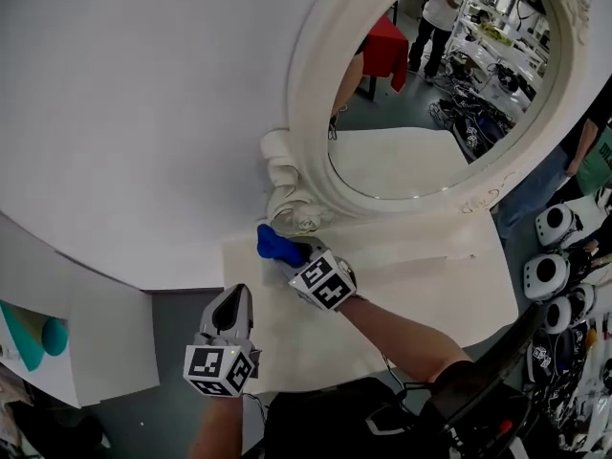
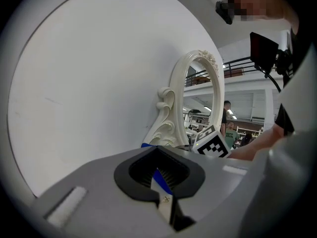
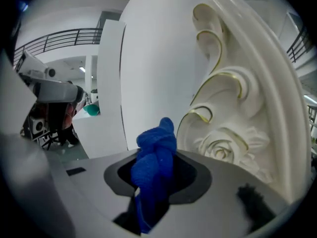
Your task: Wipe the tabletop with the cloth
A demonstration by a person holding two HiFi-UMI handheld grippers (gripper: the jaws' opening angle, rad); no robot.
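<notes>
A bunched blue cloth (image 1: 273, 244) (image 3: 156, 152) sits clamped in my right gripper (image 1: 287, 253) (image 3: 148, 192), which is shut on it. It hangs at the far left of the white tabletop (image 1: 411, 299), right beside the scrolled foot of the ornate white mirror frame (image 1: 287, 199) (image 3: 228, 108). Whether the cloth touches the table surface I cannot tell. My left gripper (image 1: 230, 299) (image 2: 166, 185) hovers at the table's front left edge, jaws shut with nothing held. In the left gripper view the marker cube of the right gripper (image 2: 213, 144) shows ahead.
The big oval mirror (image 1: 421, 94) stands along the table's back edge against a curved white wall (image 1: 143, 113). Grey floor (image 1: 182, 342) lies left of the table. A white shelf with a teal object (image 1: 43, 338) is at far left. Spare grippers (image 1: 550, 256) rest at right.
</notes>
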